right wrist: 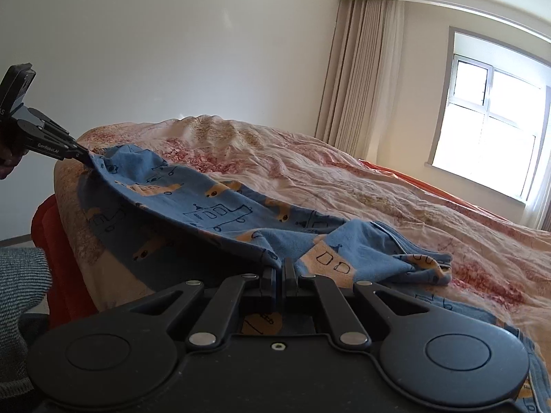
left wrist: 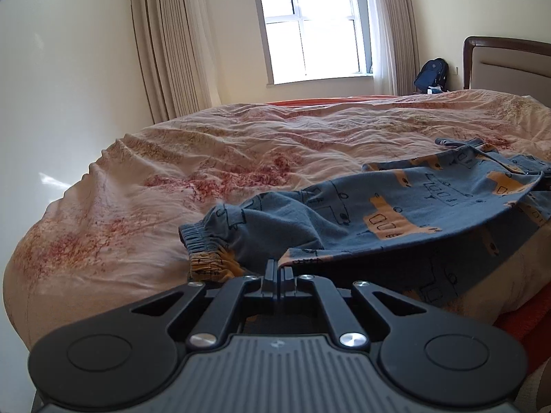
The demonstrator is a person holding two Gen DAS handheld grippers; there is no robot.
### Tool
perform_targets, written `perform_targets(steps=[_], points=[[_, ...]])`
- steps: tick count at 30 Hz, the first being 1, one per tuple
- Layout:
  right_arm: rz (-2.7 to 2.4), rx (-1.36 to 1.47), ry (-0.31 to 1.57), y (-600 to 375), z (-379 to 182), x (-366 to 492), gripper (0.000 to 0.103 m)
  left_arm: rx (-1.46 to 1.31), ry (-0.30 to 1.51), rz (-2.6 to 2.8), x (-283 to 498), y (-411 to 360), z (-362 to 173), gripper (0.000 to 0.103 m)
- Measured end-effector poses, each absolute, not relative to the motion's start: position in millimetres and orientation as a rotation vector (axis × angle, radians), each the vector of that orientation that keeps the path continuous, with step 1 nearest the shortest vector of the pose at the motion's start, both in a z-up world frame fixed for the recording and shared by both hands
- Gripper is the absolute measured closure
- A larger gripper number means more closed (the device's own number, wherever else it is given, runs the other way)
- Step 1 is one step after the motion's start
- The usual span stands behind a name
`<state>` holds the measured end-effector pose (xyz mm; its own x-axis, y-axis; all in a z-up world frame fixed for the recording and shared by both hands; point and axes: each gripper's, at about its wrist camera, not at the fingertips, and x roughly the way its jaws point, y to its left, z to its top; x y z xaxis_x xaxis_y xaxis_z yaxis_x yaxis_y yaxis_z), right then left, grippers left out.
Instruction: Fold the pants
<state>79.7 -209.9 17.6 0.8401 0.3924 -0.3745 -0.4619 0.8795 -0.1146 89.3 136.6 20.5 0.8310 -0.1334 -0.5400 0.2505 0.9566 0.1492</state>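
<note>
Blue pants (left wrist: 396, 206) printed with orange vehicles lie on the bed near its edge. My left gripper (left wrist: 279, 268) is shut on an edge of the fabric, close to the elastic waistband (left wrist: 199, 241). In the right wrist view the same pants (right wrist: 213, 203) stretch from the left gripper (right wrist: 84, 156), seen at far left pinching the cloth, down to my right gripper (right wrist: 279, 268), which is shut on another edge. The cloth between the two grippers is lifted and pulled fairly taut. Part of the pants hangs over the bed's side.
A pink floral bedspread (left wrist: 241, 144) covers the bed, over an orange sheet (right wrist: 58, 241). A headboard (left wrist: 506, 65) and a dark backpack (left wrist: 432, 74) are at the far right. Curtains (left wrist: 172, 41) and a window (left wrist: 310, 24) lie beyond. A hand (right wrist: 8, 161) holds the left gripper.
</note>
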Motion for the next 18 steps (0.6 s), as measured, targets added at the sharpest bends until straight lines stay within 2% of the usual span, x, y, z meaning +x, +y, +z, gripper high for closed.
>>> perform_targets(steps=[18], points=[[0.416,-0.179,0.332,-214.1,9.4,58.5,0.101,0.17,0.595,-0.203,72.5,139.4,1.4,0.103]])
